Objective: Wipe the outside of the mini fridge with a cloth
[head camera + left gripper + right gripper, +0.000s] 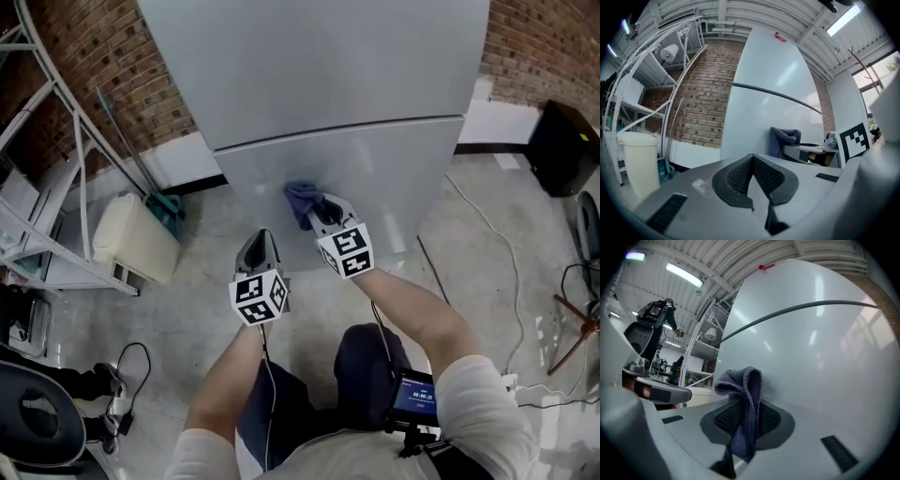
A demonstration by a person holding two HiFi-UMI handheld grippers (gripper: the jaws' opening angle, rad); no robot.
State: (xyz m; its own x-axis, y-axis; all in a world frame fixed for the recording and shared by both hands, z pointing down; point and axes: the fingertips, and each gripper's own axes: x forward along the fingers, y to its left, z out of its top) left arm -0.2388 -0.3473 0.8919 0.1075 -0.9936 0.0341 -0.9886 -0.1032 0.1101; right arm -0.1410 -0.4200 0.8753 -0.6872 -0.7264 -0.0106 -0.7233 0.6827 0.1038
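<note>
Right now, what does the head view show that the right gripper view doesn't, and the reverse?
Head view only: the concrete floor with a white cable trailing across it, a black box by the brick wall, and the person's arms.

Right gripper view only: the right gripper seen close up, its jaws shut on a fold of the blue cloth; a red item on top of the fridge; and a ceiling light.

Both: the fridge, its door seam, the cloth held at the lower door, and the white shelving.
</note>
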